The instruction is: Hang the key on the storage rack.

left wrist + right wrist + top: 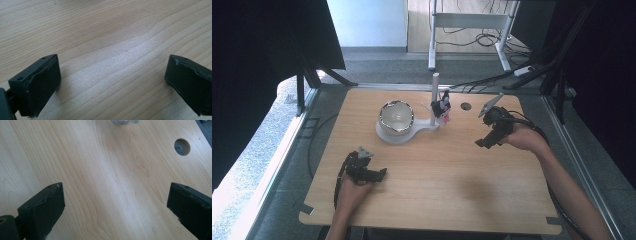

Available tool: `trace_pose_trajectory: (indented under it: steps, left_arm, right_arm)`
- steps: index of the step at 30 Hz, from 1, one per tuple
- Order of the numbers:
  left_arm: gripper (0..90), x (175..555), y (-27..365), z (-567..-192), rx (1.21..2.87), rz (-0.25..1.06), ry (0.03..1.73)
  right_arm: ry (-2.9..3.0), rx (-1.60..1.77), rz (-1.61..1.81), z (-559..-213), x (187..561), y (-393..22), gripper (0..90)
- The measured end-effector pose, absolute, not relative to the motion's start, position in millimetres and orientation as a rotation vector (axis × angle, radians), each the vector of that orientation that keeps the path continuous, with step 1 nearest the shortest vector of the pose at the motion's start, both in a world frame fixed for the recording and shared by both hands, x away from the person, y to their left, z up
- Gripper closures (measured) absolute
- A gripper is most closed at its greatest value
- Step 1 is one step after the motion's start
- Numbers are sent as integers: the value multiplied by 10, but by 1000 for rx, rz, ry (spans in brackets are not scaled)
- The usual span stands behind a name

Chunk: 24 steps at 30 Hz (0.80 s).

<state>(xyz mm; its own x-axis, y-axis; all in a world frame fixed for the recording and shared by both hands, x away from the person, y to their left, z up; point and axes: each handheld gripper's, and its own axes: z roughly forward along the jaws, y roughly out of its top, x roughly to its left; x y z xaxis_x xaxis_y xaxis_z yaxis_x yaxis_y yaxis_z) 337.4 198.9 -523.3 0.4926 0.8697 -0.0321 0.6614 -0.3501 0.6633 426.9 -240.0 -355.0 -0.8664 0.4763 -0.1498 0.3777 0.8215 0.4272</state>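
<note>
Left hand-held gripper (379, 175) sits low over the near-left part of the wooden bench (452, 200), jaws spread wide, nothing between them; in the left gripper view only bare wood grain lies between the two black jaws. Right hand-held gripper (482, 142) is over the right side of the bench, jaws also wide apart and empty; the right gripper view shows bare wood between them and a round cable hole (182, 146) in the bench top ahead to the right. Both grippers are well apart from each other.

Centre-back of the bench: a white stand (404, 136) with a shiny bowl (396, 116) on its round base and an upright white post (434, 97). A small black-and-pink figure (442, 107) hangs just beside the post. Both grippers are well clear of the stand, the right one nearer to the figure.
</note>
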Motion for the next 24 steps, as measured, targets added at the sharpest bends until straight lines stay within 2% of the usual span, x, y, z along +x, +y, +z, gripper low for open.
trace_pose_trajectory:
  steps: [17,24]
  left_arm:
    - [4,3373,1989,-5233,2120,437,1254]
    - [4,3372,1987,-5233,2118,435,1258]
  right_arm:
    - [2662,731,648,-3638,3979,-2786,32]
    - [2628,765,665,-3791,3858,-2859,21]
